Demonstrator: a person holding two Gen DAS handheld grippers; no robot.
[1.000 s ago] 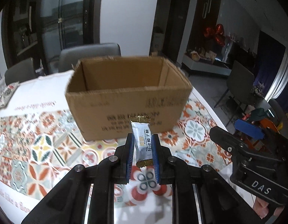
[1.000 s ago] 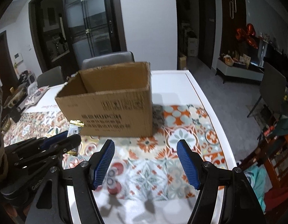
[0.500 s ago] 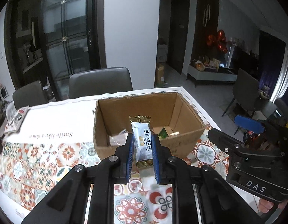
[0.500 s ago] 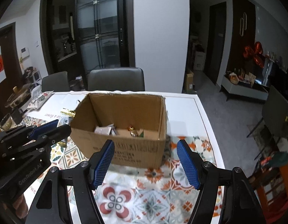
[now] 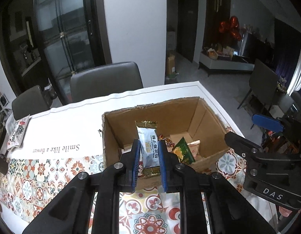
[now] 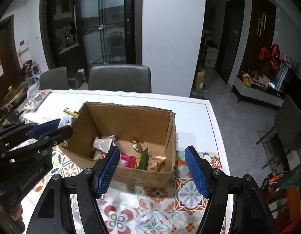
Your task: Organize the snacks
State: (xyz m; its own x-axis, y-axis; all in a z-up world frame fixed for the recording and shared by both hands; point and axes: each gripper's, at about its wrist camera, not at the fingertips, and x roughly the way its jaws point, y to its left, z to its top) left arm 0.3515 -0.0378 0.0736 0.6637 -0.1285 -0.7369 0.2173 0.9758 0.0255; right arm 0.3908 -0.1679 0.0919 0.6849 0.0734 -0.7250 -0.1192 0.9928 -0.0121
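Observation:
An open cardboard box (image 5: 210,117) stands on the patterned tablecloth and holds several wrapped snacks, among them a green packet (image 5: 182,152). My left gripper (image 5: 149,151) is shut on a white candy packet with gold ends (image 5: 148,146), held upright above the box's near left part. In the right wrist view the box (image 6: 170,132) sits ahead, with the left gripper (image 6: 51,128) and its packet (image 6: 67,118) at the box's left wall. My right gripper (image 6: 152,168) is open and empty, above the box's near side.
The table (image 6: 191,102) has a white far part and a tiled-pattern cloth (image 6: 185,193) near me. Grey chairs (image 6: 119,78) stand behind it. Snack bags (image 5: 17,130) lie at the far left edge. The right table edge drops to the floor.
Both grippers have risen and moved toward the box, so its inside now shows from above. The left gripper still holds the candy packet, now over the box opening. The right gripper stays open.

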